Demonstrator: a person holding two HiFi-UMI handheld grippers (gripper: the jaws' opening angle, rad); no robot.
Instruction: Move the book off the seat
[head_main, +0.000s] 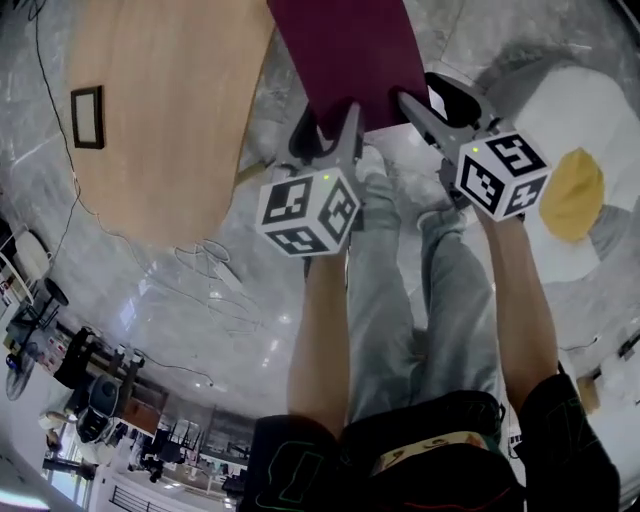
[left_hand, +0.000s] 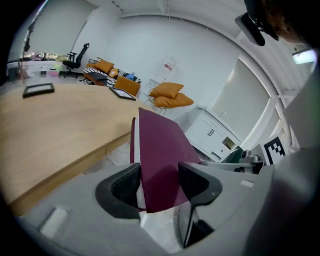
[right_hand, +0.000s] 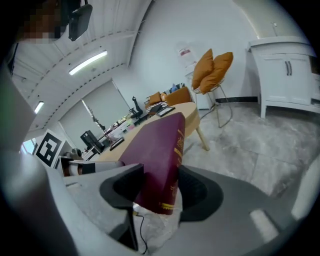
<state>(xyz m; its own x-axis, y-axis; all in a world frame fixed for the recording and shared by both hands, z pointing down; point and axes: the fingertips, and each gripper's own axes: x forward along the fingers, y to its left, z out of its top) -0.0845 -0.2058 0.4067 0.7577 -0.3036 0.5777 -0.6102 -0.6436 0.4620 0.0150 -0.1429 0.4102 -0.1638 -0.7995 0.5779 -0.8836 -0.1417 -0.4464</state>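
Gripping beside the wooden table (head_main: 160, 110), the left tool (head_main: 327, 130) clamps one near corner of the maroon book (head_main: 350, 50) and the right tool (head_main: 440, 105) the other, holding it aloft over the floor, seemingly off the seat, with only setting down left.

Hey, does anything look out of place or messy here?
Thin cables lie tangled on the floor beside the wooden table, loose underfoot. Otherwise nothing stands out: the maroon book is clamped in the left tongs and right tongs.
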